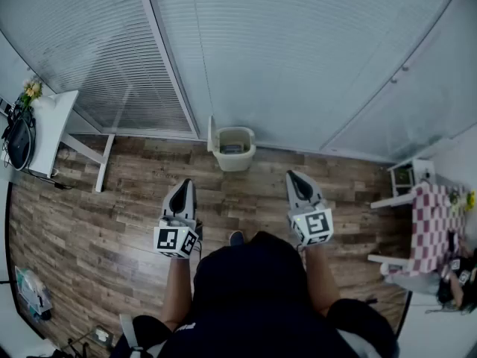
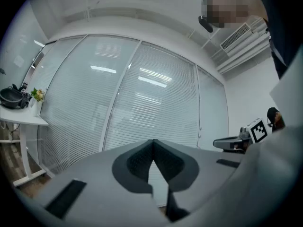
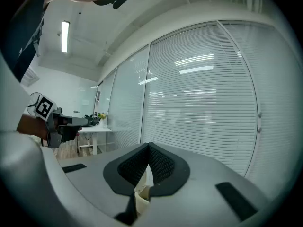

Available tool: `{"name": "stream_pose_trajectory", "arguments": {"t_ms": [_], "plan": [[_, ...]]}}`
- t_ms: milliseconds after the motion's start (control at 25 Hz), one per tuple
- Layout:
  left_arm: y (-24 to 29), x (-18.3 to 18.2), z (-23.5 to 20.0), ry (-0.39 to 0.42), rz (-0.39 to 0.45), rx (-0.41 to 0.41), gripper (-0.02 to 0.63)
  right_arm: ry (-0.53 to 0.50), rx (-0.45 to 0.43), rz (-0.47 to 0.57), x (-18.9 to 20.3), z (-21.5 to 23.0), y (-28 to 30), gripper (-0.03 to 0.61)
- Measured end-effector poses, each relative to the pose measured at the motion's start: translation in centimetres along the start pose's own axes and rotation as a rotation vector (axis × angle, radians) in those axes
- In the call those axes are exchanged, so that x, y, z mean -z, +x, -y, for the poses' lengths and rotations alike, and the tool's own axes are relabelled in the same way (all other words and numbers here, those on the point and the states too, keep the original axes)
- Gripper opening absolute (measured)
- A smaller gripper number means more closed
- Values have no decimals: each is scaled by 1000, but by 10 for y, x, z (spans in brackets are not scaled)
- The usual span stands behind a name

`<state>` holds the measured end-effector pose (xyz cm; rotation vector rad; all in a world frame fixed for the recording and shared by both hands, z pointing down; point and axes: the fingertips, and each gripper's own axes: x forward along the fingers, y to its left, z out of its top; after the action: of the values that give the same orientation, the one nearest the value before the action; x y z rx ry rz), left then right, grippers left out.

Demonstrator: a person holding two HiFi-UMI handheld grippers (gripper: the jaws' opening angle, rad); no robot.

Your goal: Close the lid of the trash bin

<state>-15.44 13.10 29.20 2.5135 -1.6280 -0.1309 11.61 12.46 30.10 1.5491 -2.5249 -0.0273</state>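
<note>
By the glass wall (image 1: 313,66) ahead of us, the bin (image 1: 237,155) is standing upright, mouth facing up, its lid (image 1: 212,134) standing raised on end at the left side. We are holding the left gripper (image 1: 185,185) and right gripper (image 1: 294,176) over the floor (image 1: 112,215), well short of it, both pairs of jaws pressed together on nothing. A desk (image 1: 58,125) is standing far left, a checked table (image 1: 431,222) far right.

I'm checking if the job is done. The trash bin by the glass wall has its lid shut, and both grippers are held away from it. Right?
No. The head view shows the trash bin with its lid standing up, open. The bin is by the glass wall, and the left gripper and right gripper are held away from it.
</note>
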Motion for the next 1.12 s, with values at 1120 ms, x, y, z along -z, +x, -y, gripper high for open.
{"name": "stream_pose_trajectory", "arguments": {"t_ms": [1120], "plan": [[-2, -1, 15, 67, 7, -57, 265, -57, -60, 20, -6, -7, -4, 3]]}}
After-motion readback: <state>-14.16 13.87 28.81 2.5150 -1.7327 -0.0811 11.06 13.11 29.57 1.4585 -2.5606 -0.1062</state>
